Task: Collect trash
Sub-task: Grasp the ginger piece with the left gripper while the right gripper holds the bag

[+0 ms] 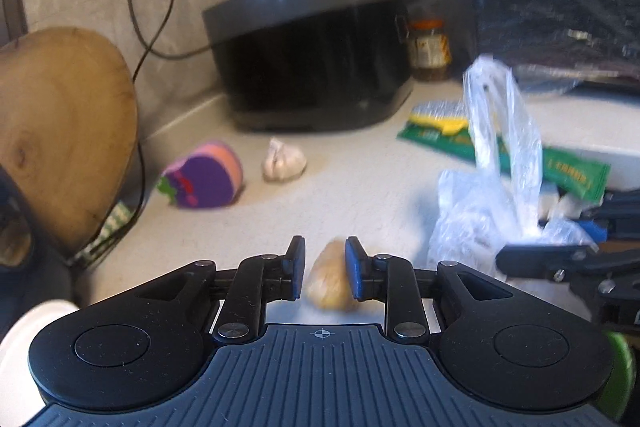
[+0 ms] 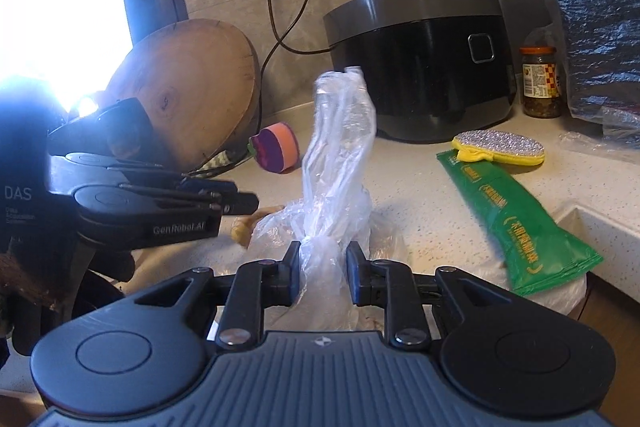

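Countertop (image 1: 360,195) clutter: left hand-held gripper (image 1: 323,269) spread around ginger (image 1: 330,281), right hand-held gripper (image 2: 323,269) pinching plastic bag (image 2: 340,155).

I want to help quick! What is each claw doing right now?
Left claw: open, with the ginger piece between its pads, not squeezed.
Right claw: closed on the clear plastic bag.
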